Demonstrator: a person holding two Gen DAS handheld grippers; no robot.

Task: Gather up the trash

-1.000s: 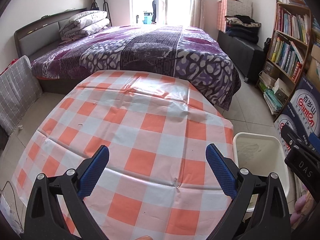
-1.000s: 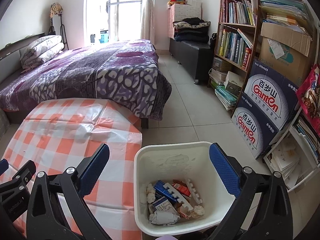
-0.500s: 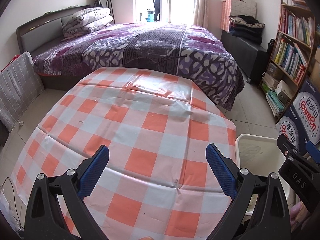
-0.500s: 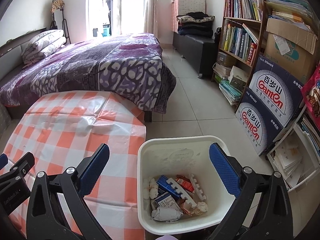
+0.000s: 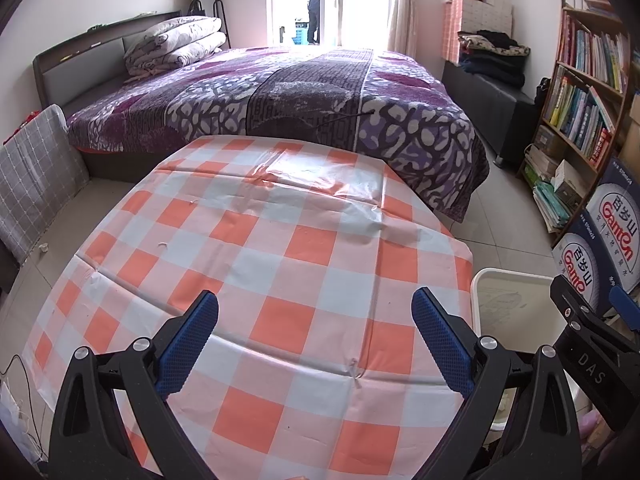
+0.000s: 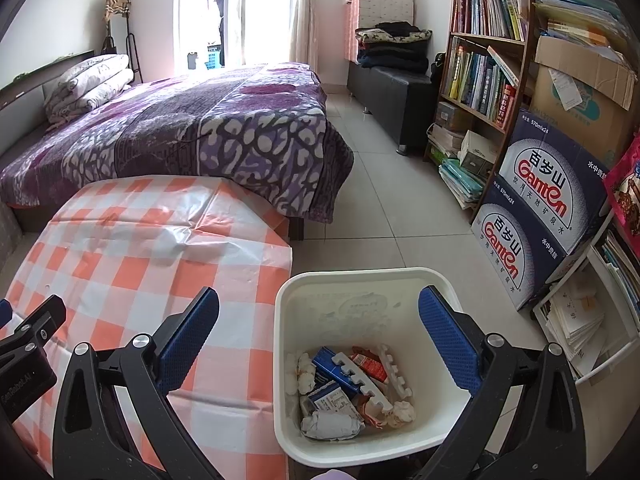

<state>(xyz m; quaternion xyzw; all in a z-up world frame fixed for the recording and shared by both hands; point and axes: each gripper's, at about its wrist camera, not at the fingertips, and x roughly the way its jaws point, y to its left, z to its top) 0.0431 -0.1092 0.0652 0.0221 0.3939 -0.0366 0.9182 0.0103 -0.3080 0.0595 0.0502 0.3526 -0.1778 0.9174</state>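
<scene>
A white trash bin (image 6: 360, 280) stands on the floor beside the table's right edge; it holds several pieces of trash (image 6: 348, 384): crumpled paper, blue and red wrappers, a white foam strip. My right gripper (image 6: 318, 332) is open and empty, above the bin's near rim. My left gripper (image 5: 316, 336) is open and empty above the orange-and-white checked tablecloth (image 5: 280, 260). The bin's rim (image 5: 512, 276) shows at the right of the left wrist view. No trash shows on the cloth.
A purple bed (image 5: 280, 92) lies behind the table (image 6: 140, 248). A bookshelf (image 6: 484, 64) and stacked water cartons (image 6: 540, 200) line the right wall. A dark bench (image 6: 396, 88) stands further back. Tiled floor (image 6: 380, 200) lies between bed and shelves.
Both cameras have pulled back and risen slightly; more of the room shows. Both grippers stay open and empty.
</scene>
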